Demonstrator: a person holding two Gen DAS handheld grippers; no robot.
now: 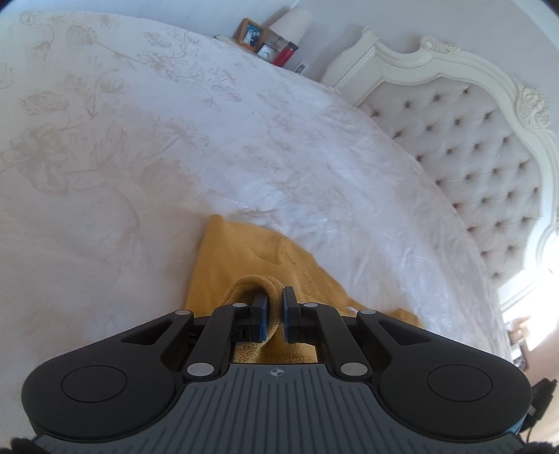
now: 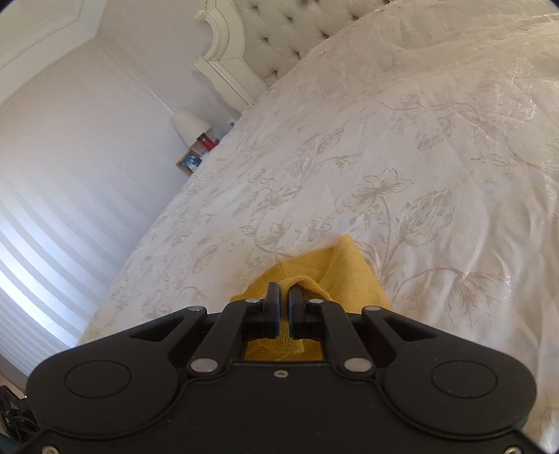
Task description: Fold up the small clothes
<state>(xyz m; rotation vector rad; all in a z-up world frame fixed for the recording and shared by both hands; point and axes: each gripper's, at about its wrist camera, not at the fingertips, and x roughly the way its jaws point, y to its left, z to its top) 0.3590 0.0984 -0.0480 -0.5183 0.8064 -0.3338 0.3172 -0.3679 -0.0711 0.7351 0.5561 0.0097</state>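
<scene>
A mustard-yellow knitted garment (image 1: 241, 258) lies on the white floral bedspread (image 1: 122, 146). My left gripper (image 1: 275, 297) is shut on a bunched fold of its knit, which loops over the left finger and runs down between the pads. In the right wrist view the same yellow garment (image 2: 346, 265) spreads ahead of and under my right gripper (image 2: 283, 291), whose jaws are shut on a raised fold of it. Most of the garment is hidden beneath both gripper bodies.
A tufted cream headboard (image 1: 471, 157) closes the bed's far end. A bedside surface holds a lamp (image 2: 190, 124), picture frames (image 1: 249, 33) and a red item (image 1: 284, 56). Striped blinds (image 2: 45, 244) cover the wall left of the bed. Bedspread (image 2: 419, 139) stretches wide around the garment.
</scene>
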